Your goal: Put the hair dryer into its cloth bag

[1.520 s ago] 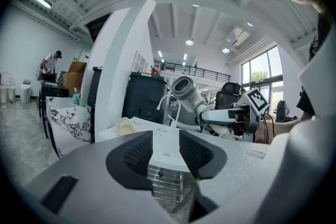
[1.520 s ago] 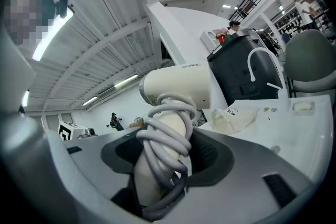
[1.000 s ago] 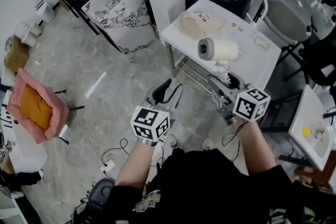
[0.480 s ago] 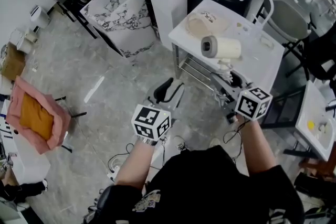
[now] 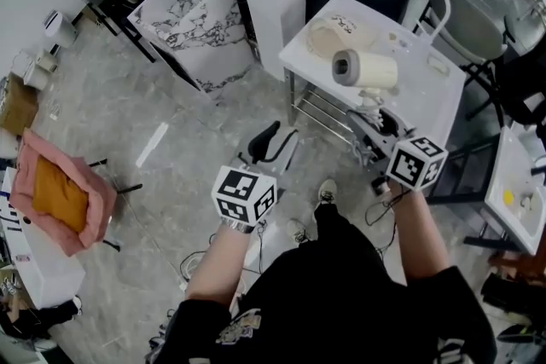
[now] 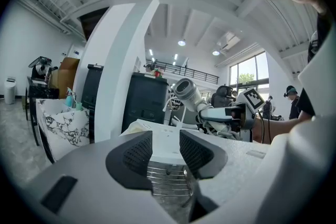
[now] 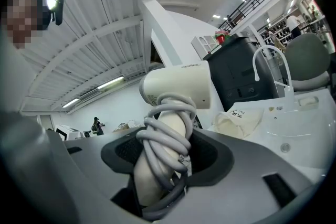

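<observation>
Left claw: spread, nothing between its jaws, above the floor.
Cloth bag: flat on the white desk.
Hair dryer: upright, at desk's near side.
Right claw: pinching its cord-wrapped handle.

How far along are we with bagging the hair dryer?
Done: the hair dryer is picked up, with the right tool clamped on its cord-wrapped handle. In hand: it is held up at the white table. Left: the cloth bag lies on that table, and the left tool is open and empty; opening the bag and sliding the dryer in are not yet done.
</observation>
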